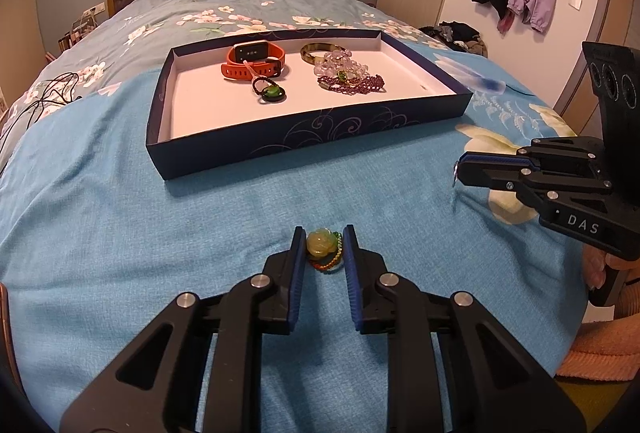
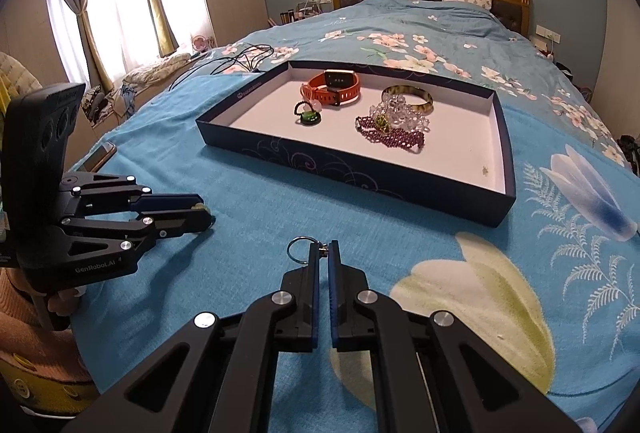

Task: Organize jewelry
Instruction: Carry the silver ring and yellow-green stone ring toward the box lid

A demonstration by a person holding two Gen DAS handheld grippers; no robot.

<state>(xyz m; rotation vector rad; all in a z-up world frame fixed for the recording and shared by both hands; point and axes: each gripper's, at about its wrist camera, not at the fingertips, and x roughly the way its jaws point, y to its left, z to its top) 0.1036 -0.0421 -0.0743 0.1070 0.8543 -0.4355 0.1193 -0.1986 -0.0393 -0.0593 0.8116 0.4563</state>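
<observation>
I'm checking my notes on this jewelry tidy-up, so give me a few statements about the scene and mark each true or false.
1. The orange watch lies inside the tray. True.
2. The right gripper stands wide open. False: it is shut on a key ring.
3. The jade pendant sits between the left gripper fingers. True.
4. The purple bead bracelet lies on the blanket. False: it is in the tray.

We note even, fairly bright indoor light in both views. Daylight glares white through the curtained window at upper left of the right wrist view, detail blown out there. The tray casts a soft short shadow on the blanket. Fisheye bending curves edges; dark vignette corners. Focus holds sharp overall.
</observation>
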